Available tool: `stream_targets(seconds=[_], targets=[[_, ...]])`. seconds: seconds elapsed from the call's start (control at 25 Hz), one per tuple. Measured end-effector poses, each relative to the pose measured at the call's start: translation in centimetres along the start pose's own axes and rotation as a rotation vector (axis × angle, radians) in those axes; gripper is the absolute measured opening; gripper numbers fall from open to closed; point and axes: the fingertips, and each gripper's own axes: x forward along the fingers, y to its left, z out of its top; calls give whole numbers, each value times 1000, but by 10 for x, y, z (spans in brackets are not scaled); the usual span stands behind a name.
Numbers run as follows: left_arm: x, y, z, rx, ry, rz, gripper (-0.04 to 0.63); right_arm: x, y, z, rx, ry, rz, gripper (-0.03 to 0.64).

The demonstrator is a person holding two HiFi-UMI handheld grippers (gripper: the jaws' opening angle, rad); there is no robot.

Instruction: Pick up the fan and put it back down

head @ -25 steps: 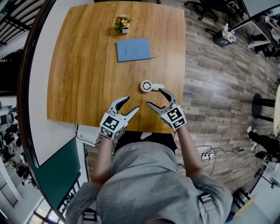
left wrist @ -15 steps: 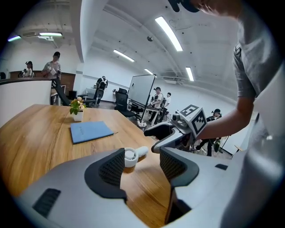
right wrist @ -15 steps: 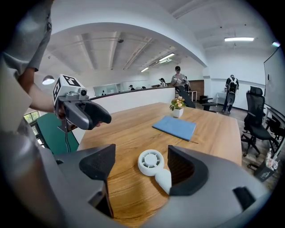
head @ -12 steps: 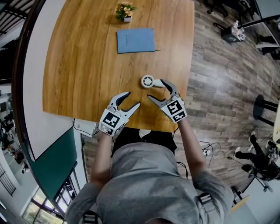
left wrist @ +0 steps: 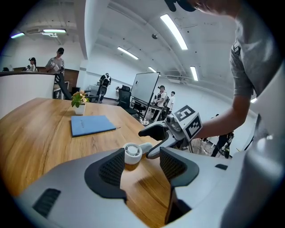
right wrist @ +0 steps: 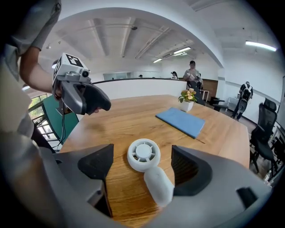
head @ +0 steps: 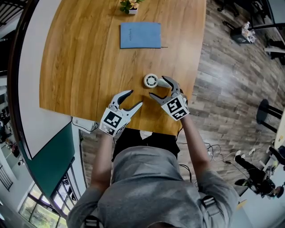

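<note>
Wooden bench (head: 80, 53) seen from above, bearing three objects: one white hand fan (head: 156, 81), one blue notebook (head: 140, 35) and one small potted plant (head: 130, 5). Two grippers are in use.

The fan lies flat near the right edge of the bench, closer to the near edge than to the far one, with its round head to the left and its handle pointing right. The notebook lies flat toward the far edge, and the plant stands beyond it, cut by the top of the head view.

The right gripper (head: 158, 87) has its jaws wide apart, one on each side of the fan's handle (right wrist: 158, 185). Neither pad presses on it, and nothing is gripped. The left gripper (head: 135, 98) is over the near edge, left of the fan, with its jaws likewise spread and nothing between them.

Compared with one second ago, the right gripper has advanced, so the handle now sits between its jaws rather than just beside one fingertip. The fan, notebook and plant have not shifted on the bench, and the left gripper remains open by the near edge.
</note>
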Motion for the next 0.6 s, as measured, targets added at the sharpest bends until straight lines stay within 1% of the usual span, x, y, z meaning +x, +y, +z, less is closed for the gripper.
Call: stream_targets(seconds=[0.6], targets=[[5,11,-13,-41,9,19,250,39,-3,-12,-88,87,81,405]])
